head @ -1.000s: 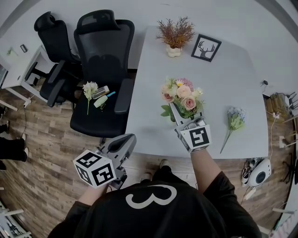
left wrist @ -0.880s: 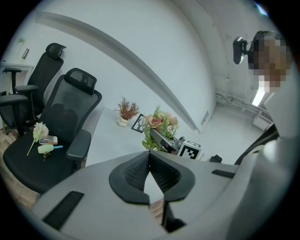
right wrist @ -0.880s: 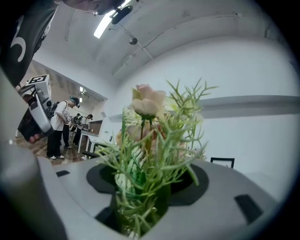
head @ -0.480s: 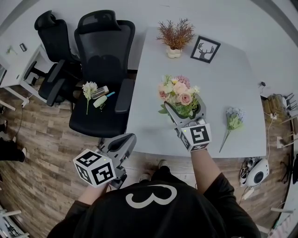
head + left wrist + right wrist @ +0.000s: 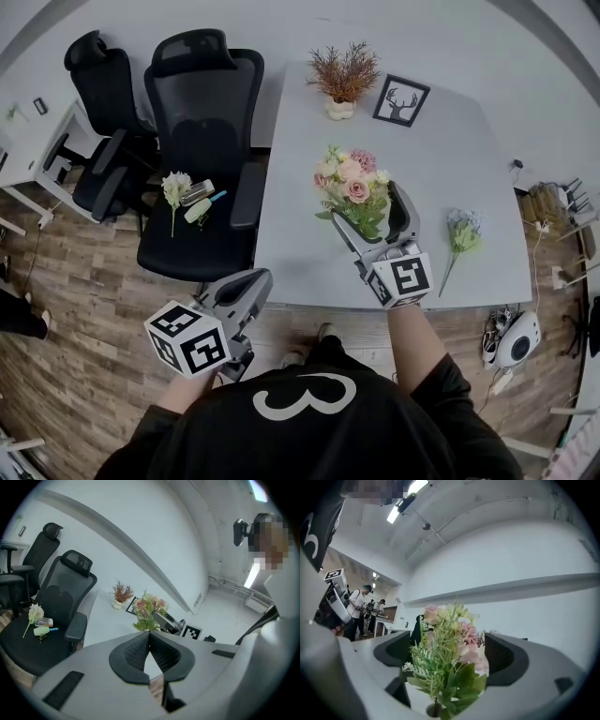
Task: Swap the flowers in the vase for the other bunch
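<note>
- Opening its jaws, the right hand-held gripper (image 5: pixel 366 204) sits right of centre in the head view, with the pink bouquet (image 5: pixel 349 183) standing between them; the pads are clear of the leaves on both sides.
- In the right gripper view the bouquet's stems run down into the round mouth of the vase (image 5: pixel 432 710) at the bottom edge of the frame.
- The left hand-held gripper (image 5: pixel 257 278) is at the lower left of the head view, off the tabletop (image 5: pixel 450 159) and over the wooden floor; its jaws are together with nothing between them.
- The blue bunch (image 5: pixel 462 232) lies flat on the tabletop at the right of the frame, well apart from the bouquet.
- A dried plant in a pot (image 5: pixel 343 75) and a framed deer picture (image 5: pixel 401 100) stand side by side at the top centre.
- A white flower (image 5: pixel 174 187) lies on the seat of the black chair (image 5: pixel 202 112) at the left.
</note>
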`<act>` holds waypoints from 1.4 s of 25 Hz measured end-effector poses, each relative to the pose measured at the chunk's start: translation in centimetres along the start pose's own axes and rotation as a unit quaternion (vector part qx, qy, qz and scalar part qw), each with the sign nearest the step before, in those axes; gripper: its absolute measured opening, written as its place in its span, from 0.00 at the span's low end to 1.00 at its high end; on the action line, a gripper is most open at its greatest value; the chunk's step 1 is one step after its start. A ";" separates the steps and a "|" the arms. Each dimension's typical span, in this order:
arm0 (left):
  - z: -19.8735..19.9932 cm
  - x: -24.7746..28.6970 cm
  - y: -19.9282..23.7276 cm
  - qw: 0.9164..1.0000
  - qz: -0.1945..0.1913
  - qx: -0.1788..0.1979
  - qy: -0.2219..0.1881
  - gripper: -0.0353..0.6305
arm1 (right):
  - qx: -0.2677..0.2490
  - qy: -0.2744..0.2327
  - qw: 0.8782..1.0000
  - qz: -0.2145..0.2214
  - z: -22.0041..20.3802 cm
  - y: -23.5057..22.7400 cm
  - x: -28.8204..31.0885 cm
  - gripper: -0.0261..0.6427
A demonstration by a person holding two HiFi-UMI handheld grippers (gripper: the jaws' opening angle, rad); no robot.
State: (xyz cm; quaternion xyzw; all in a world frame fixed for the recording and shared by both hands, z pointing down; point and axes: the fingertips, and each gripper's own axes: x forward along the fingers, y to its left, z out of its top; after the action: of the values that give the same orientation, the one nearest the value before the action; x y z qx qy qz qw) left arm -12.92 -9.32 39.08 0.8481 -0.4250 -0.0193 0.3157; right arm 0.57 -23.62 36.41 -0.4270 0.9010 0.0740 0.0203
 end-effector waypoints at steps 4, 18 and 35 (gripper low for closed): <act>0.0 -0.5 -0.6 1.000 -0.011 0.001 -0.004 0.07 | 0.000 -0.013 1.000 -0.001 1.7 0.3 -2.2 0.75; -0.3 -2.4 -6.7 0.997 -0.059 0.027 -0.035 0.07 | 0.107 -0.112 0.980 0.123 11.1 6.8 -14.1 0.06; -10.6 -7.6 -24.6 0.992 -0.073 0.101 -0.026 0.07 | 0.222 0.115 0.934 0.255 8.5 15.8 -33.0 0.05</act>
State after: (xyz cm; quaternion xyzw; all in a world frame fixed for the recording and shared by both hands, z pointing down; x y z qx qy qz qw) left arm 2.80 12.57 32.20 0.9039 -0.3696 -0.0216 0.2144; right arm 9.07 12.85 33.14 -0.1727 0.9694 -0.1744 -0.0089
